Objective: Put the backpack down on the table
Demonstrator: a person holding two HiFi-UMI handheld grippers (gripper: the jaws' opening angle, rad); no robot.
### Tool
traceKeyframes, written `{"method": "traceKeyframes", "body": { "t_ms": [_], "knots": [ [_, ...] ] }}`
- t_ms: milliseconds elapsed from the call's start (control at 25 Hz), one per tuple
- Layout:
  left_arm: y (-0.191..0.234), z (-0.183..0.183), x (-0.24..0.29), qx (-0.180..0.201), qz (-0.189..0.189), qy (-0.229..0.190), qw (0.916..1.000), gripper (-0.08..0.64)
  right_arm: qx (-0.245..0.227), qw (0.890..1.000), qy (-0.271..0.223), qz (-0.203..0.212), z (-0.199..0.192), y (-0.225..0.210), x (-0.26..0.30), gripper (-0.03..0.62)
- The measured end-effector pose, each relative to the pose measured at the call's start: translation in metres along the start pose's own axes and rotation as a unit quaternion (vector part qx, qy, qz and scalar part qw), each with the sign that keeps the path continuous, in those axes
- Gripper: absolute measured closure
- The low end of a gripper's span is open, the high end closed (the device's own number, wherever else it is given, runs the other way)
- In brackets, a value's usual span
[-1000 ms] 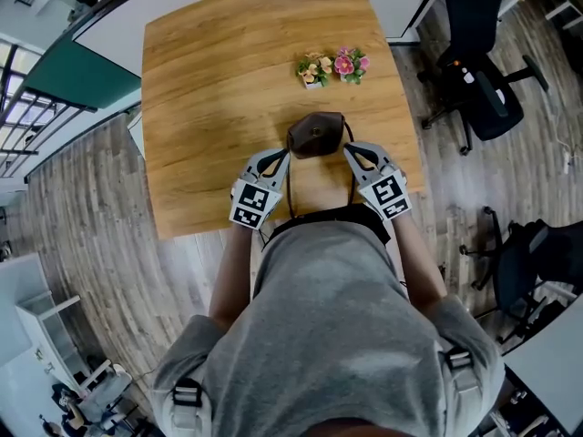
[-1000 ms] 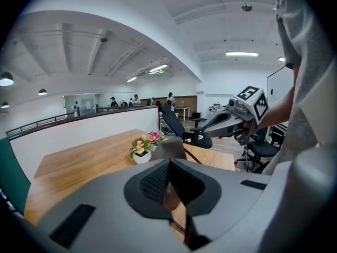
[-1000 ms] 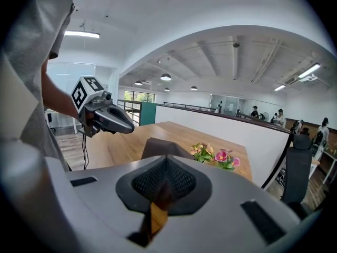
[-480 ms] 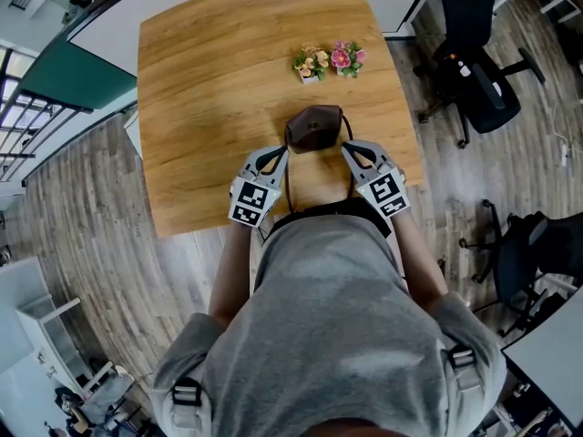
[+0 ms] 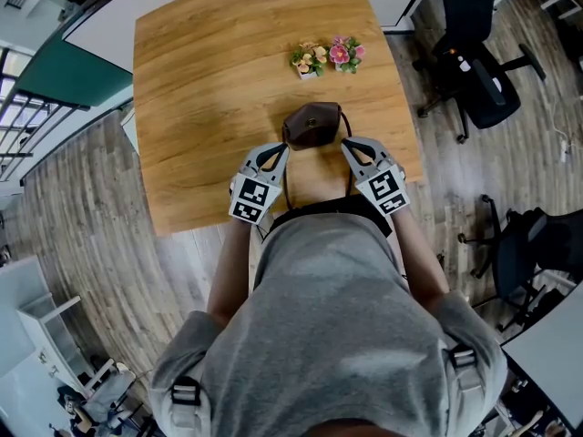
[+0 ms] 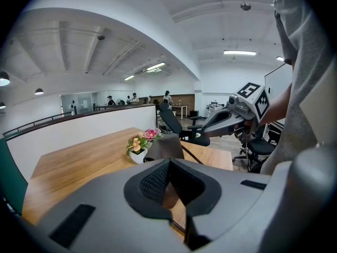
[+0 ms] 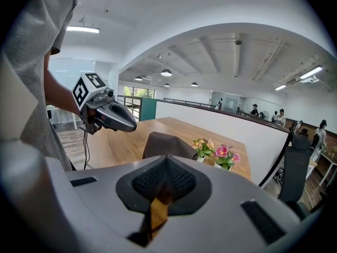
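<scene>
A small brown backpack (image 5: pixel 312 126) stands on the wooden table (image 5: pixel 209 80), close to its near edge. Its two thin dark straps run back toward me on either side. My left gripper (image 5: pixel 281 150) sits at the bag's left, shut on the left strap. My right gripper (image 5: pixel 348 146) mirrors it at the bag's right, shut on the right strap. In the left gripper view the backpack (image 6: pixel 163 147) rises just beyond the closed jaws, with the right gripper (image 6: pixel 202 130) beside it. In the right gripper view the backpack (image 7: pixel 166 145) stands ahead, with the left gripper (image 7: pixel 132 125) to its left.
Two small pots of flowers (image 5: pixel 328 57) stand on the table just beyond the bag. A black office chair (image 5: pixel 474 71) is off the table's right side, and another chair (image 5: pixel 519 262) stands nearer me on the wooden floor.
</scene>
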State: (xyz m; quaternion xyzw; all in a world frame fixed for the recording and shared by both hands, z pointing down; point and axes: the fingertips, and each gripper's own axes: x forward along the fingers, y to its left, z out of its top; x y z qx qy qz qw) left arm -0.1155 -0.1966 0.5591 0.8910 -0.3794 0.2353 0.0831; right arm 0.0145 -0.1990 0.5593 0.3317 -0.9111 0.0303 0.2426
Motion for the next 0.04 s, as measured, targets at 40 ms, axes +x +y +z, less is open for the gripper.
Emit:
{"method": "traceKeyframes", "body": {
  "t_ms": [40],
  "knots": [
    [0.0014,-0.0001,-0.0001,0.001,-0.001,0.001,1.0000,0.540,0.000,1.000,0.000,0.001,0.0020,0.0005,0.0017,0.591]
  ]
}}
